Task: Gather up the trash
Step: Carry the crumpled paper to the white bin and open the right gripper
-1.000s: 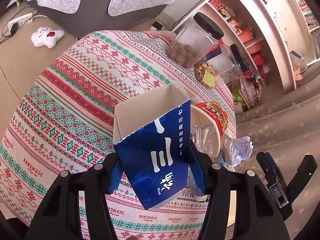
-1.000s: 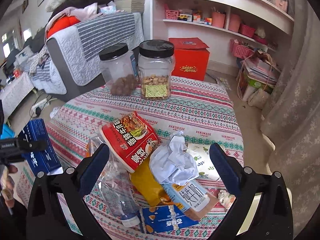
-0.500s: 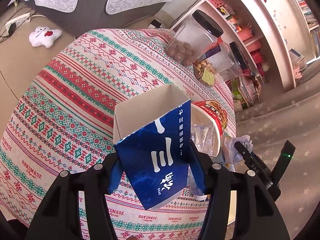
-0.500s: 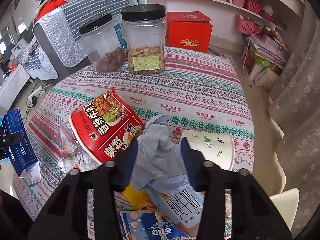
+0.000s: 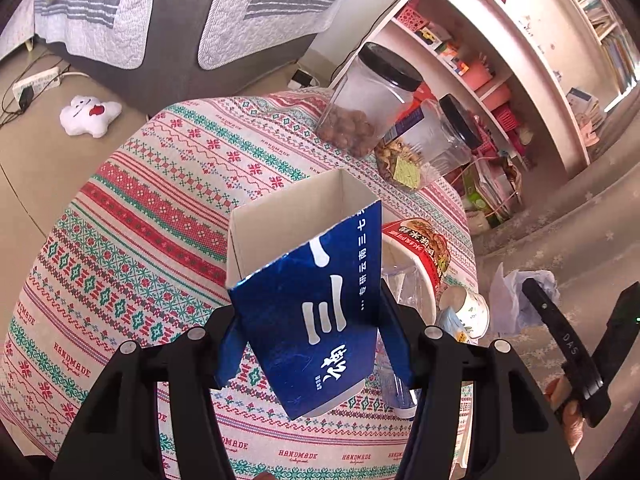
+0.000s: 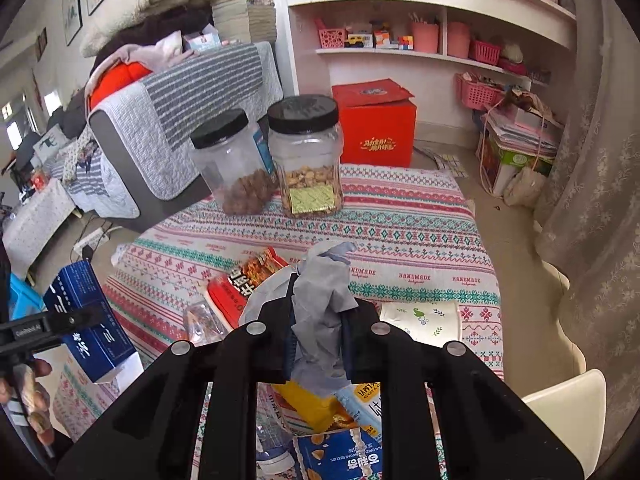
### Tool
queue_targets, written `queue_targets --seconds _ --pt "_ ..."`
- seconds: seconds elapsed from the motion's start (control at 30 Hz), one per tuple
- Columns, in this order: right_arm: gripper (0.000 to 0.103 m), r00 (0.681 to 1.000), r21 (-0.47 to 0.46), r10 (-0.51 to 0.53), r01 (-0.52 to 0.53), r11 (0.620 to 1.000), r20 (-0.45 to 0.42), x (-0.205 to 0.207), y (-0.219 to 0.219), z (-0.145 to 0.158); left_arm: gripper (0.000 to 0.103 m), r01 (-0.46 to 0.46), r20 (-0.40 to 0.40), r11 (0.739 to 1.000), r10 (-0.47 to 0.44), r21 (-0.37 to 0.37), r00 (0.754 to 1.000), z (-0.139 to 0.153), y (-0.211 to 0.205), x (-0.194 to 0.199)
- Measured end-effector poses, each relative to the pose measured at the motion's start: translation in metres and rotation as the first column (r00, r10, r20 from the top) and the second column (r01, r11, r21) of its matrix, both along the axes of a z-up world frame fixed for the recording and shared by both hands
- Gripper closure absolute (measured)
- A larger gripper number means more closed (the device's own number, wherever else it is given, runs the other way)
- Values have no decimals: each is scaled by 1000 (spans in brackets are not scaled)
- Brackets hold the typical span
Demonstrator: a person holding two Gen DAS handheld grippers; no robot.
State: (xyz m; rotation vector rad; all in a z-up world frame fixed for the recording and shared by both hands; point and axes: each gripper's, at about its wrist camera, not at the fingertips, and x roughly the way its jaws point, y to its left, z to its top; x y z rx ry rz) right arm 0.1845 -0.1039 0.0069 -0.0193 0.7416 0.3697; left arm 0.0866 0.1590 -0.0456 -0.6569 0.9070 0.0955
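both grippers point steeply down over the table (image 6: pixel 420 216), which wears a red, green and white patterned cloth. the left gripper (image 5: pixel 312 344) hangs above the near side of the table, tilted so that its load leans up and away. in the right wrist view it sits at the left edge, with the fingers of the person's left hand (image 6: pixel 28 396) wrapped round its handle. the right gripper (image 6: pixel 320 336) hovers over the heap of rubbish at the table's near end; in the left wrist view it shows at the far right as two black bars.

counted: two clear jars with black lids, the jar of dark nuts (image 6: pixel 236 168) and the jar of pale nuts (image 6: pixel 308 160), standing side by side at the far end of the table. one red noodle cup (image 6: pixel 240 288) on its side, one yellow packet (image 6: pixel 312 404), one blue snack box (image 6: pixel 340 456), one white floral paper cup (image 6: pixel 424 320), one crushed plastic bottle (image 6: pixel 200 320).

the left jaws stand about half open, pads pressed on the sides of the blue carton (image 5: pixel 316 312), whose open top shows a plain white inside. the right jaws are drawn close together, pinching the crumpled paper (image 6: pixel 324 292), which sticks up between the fingers, above the heap.
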Motion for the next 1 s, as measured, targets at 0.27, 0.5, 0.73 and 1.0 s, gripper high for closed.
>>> queue_targets --seconds 0.27,0.5,0.73,1.0 --pt "86 982 1 -140 141 990 126 -27 -48 30 46 26 75 997 -32 73 997 14 -27 -2" --pt "86 936 12 -324 326 945 139 -45 -119 33 46 99 91 985 -113 140 989 17 -62 2" --pt "86 871 -7 -482 484 875 92 -62 -192 24 46 178 115 960 -206 214 972 27 -108 5" --pt "46 789 -7 -614 614 789 -19 -79 -245 9 45 306 139 924 -343 228 929 42 -189 18"
